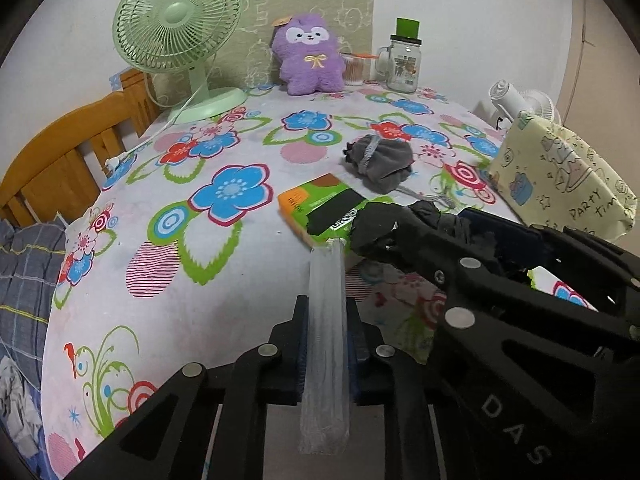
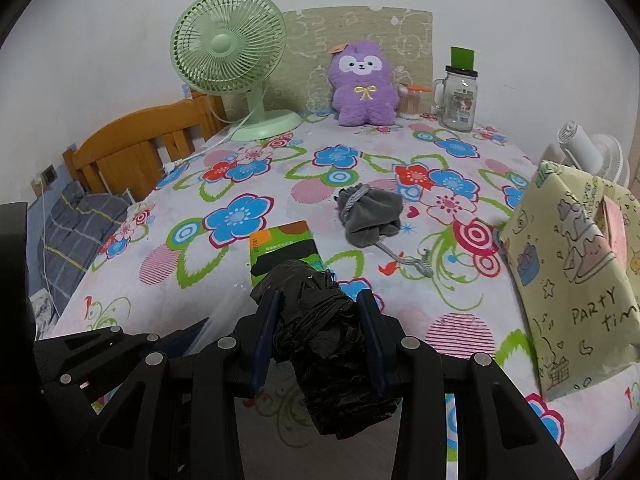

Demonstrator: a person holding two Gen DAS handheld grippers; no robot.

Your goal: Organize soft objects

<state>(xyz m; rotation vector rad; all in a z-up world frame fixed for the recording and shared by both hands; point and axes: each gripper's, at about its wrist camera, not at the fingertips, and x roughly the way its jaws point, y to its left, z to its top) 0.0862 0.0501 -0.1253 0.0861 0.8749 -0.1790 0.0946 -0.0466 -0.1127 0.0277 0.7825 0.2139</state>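
Note:
My left gripper (image 1: 326,308) is shut on a strip of clear plastic bag (image 1: 325,392) that runs back between its blue pads, above the floral cloth (image 1: 192,296). To its right, my right gripper (image 1: 436,224) is shut on a crumpled black plastic bag (image 1: 372,228). In the right wrist view the black bag (image 2: 316,344) fills the space between the right gripper's (image 2: 320,300) pads. The left gripper (image 2: 196,330) shows at the lower left. A grey drawstring pouch (image 2: 370,216) and a green and orange packet (image 2: 280,244) lie just beyond. A purple plush (image 2: 362,84) sits upright at the back.
A yellow "party time" gift bag (image 2: 572,280) stands at the right. At the back stand a green desk fan (image 2: 228,48) with its cord, a small swab jar (image 2: 410,104) and a glass mug jar (image 2: 460,96). A wooden headboard (image 2: 132,152) and bedding lie left.

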